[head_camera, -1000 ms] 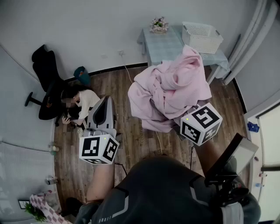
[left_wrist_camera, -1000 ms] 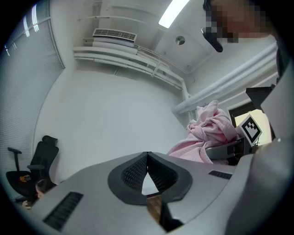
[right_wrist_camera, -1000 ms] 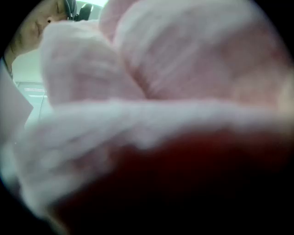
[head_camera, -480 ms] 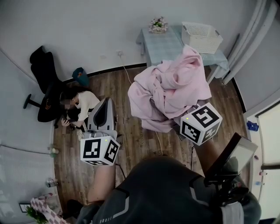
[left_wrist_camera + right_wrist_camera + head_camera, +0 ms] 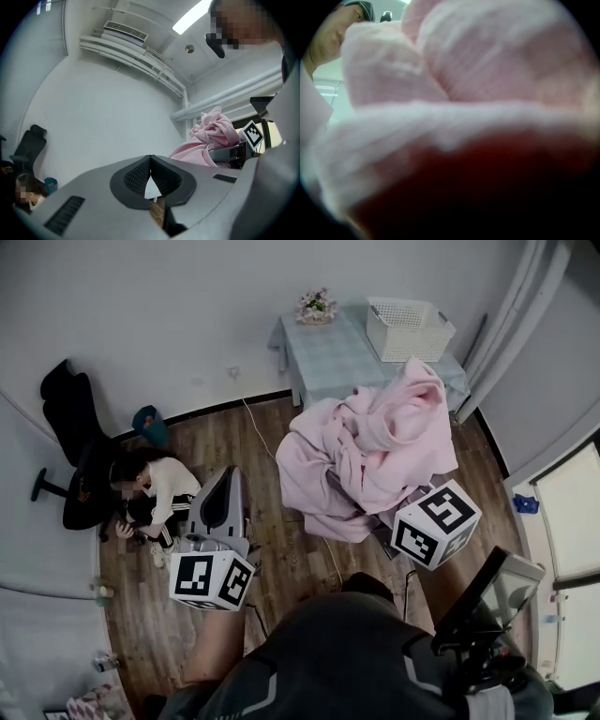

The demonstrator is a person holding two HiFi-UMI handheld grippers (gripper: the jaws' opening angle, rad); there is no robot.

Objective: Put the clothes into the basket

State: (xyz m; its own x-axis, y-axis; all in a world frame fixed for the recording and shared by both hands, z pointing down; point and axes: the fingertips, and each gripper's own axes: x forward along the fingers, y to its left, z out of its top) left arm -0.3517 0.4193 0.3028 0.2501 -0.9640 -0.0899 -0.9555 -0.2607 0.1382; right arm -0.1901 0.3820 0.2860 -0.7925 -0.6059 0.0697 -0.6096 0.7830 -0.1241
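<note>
A big bundle of pink clothes hangs above the wooden floor in the head view, draped over my right gripper. Only that gripper's marker cube shows below the bundle. Its jaws are buried in the cloth and closed on it. Pink fabric fills the right gripper view. The white slatted basket stands on a small table by the far wall, beyond the bundle. My left gripper is held out at the left, shut and holding nothing; its pads meet at the tip.
A person crouches on the floor at the left, next to a black office chair and a teal bin. A flower pot stands on the table's far corner. Curtains hang at the right.
The head view has shifted, so table and basket now sit further left in the picture. The pink bundle stays on my right gripper. My left gripper has barely moved.
</note>
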